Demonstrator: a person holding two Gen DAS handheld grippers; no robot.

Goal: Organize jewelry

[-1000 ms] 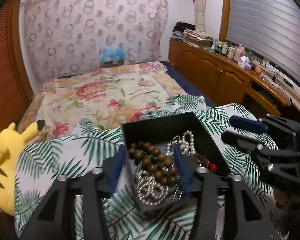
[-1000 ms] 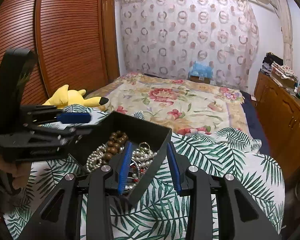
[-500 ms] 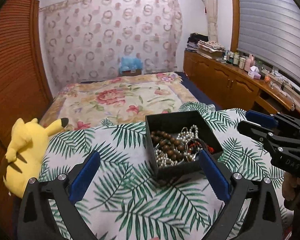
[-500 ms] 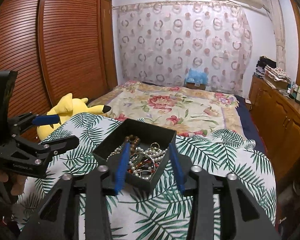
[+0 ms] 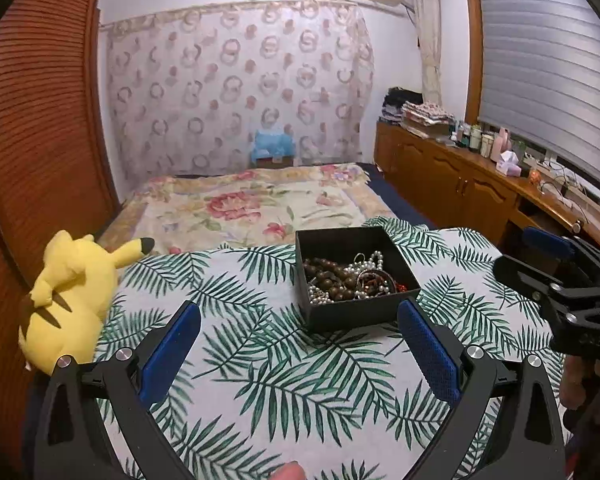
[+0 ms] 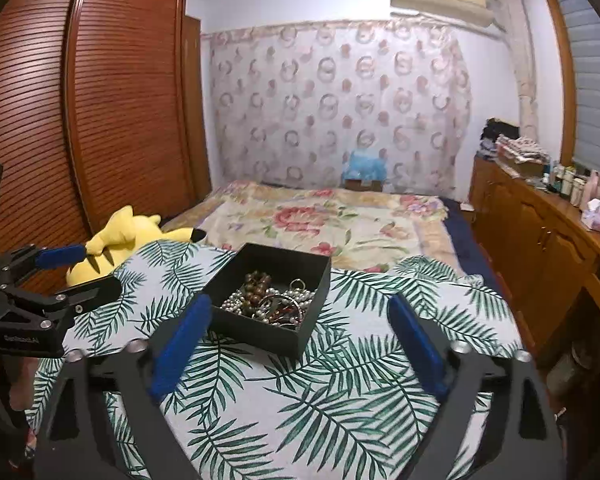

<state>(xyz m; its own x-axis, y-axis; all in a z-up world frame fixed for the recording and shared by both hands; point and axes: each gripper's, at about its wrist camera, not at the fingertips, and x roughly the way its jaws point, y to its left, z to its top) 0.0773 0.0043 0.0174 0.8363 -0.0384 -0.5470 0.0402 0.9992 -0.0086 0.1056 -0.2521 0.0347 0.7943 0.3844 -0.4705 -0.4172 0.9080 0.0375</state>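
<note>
Both wrist views look down the bed from near, left and right; both share the black box (image 5: 356, 312).

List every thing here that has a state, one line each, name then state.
black jewelry box: lidless, upright on the palm-leaf cloth, held by neither gripper.
jewelry: tangled heap inside the box.
left gripper: open, jaws just opened, nothing between them.
right gripper: open, jaws just opened, clear of the box.
yellow plush: lying on its side.
window blind: lowered.
</note>
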